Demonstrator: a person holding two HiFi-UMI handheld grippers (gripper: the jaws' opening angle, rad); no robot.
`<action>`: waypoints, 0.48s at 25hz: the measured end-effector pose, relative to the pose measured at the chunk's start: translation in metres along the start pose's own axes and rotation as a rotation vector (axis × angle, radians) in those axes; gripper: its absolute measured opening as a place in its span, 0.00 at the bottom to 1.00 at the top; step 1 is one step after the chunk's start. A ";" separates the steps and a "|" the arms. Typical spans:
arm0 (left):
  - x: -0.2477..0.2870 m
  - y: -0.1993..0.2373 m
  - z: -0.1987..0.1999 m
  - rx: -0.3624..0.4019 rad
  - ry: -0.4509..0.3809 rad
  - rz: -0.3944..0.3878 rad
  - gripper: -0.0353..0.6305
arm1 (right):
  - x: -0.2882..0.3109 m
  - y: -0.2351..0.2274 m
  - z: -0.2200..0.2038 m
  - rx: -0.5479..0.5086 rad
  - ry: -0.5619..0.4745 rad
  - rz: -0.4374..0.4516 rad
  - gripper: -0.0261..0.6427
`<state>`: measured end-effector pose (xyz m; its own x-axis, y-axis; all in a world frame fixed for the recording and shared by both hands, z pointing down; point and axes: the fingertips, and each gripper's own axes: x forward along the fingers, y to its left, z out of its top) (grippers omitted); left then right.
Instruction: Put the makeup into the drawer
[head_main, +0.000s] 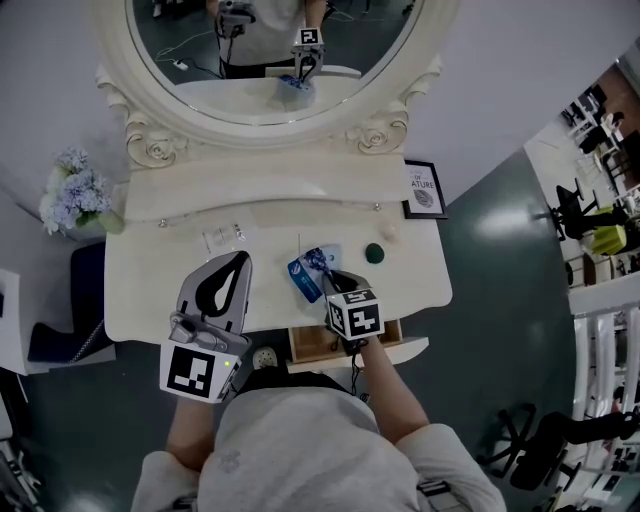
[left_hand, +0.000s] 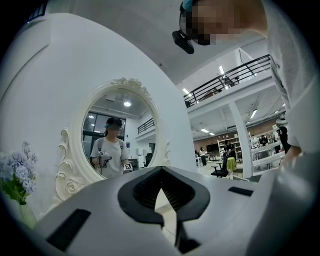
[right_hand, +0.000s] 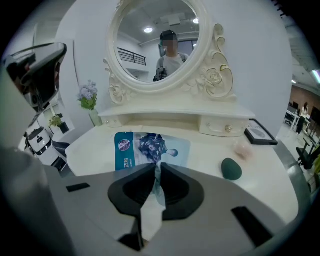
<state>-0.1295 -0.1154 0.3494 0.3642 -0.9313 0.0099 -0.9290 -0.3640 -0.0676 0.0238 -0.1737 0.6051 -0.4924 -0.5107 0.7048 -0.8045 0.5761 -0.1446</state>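
**Mask packet in the pinch, drawer open beneath**

Closest to me, the drawer (head_main: 318, 346) stood pulled out from the front edge of the dressing table (head_main: 140, 290), just under my right wrist. My right gripper (right_hand: 157, 169) pointed down and away, its fingers squeezed nearly together on the near edge of the blue face-mask packet (right_hand: 150, 147). The packet fanned out ahead of the jaws above the table top, and I could not tell whether its far end touched the surface. My left gripper (left_hand: 160, 189) hung level beside it, fingers closed with nothing between them.

I judged the step to be carrying the first piece across. The next move called for drawing the packet back toward me, lowering it over the open drawer, and only then parting the fingers. Being thin and floppy, it could catch on the drawer's front rim.

Farther out, to the right, lay a green sponge (right_hand: 231, 169) and a pale pink piece (right_hand: 243, 149), both waiting their turn. Beyond them rose the oval mirror (right_hand: 155, 45).
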 end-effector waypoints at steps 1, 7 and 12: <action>-0.001 -0.001 -0.003 0.000 0.016 -0.005 0.07 | -0.004 0.001 0.002 0.008 -0.013 0.006 0.10; 0.001 -0.005 0.014 -0.001 -0.063 -0.002 0.07 | -0.032 0.005 0.010 0.043 -0.085 0.029 0.10; -0.001 -0.011 0.016 -0.001 -0.063 -0.014 0.07 | -0.053 0.006 0.013 0.049 -0.123 0.041 0.10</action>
<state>-0.1185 -0.1102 0.3343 0.3809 -0.9232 -0.0519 -0.9237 -0.3773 -0.0668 0.0410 -0.1512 0.5578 -0.5597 -0.5635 0.6076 -0.7968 0.5675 -0.2076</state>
